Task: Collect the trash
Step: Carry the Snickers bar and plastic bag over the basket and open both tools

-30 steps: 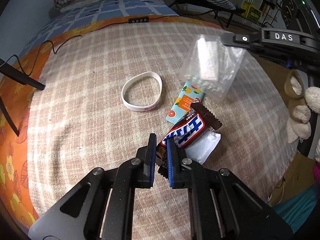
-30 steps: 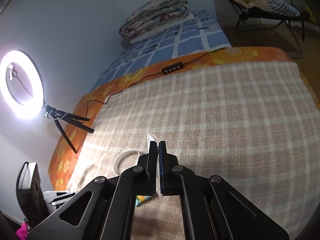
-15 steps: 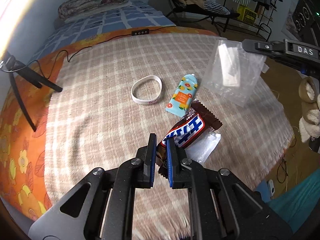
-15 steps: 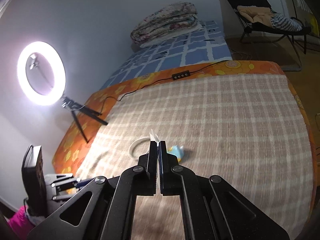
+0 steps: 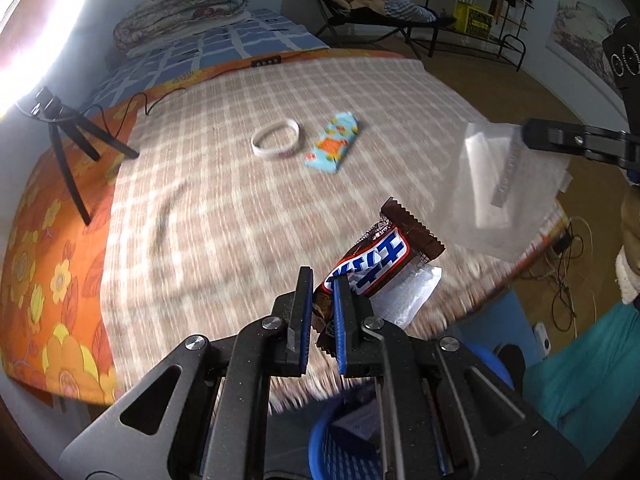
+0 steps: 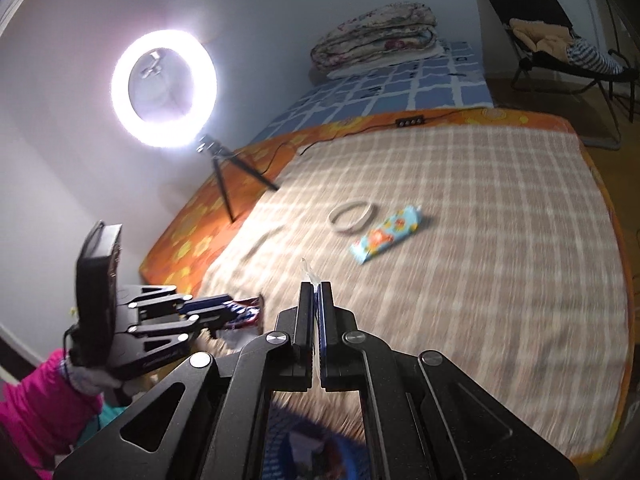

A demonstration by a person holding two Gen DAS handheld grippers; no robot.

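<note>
Below both wrists I see the blue basket (image 5: 344,444), so I judge my left gripper (image 5: 320,312), jaws clamped on the candy wrapper (image 5: 372,264), and right gripper (image 6: 316,320), pinching the clear plastic bag (image 5: 504,192), hang there to drop trash, while the wristband (image 5: 276,144) lies farther off on the bed (image 5: 200,216).

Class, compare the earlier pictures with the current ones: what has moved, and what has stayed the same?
Both tools have pulled back from the bed towards the blue basket, carrying their loads. The left tool stays shut on the candy wrapper; the right tool stays shut on the clear plastic bag. The white wristband and the floral packet lie where they were.
</note>
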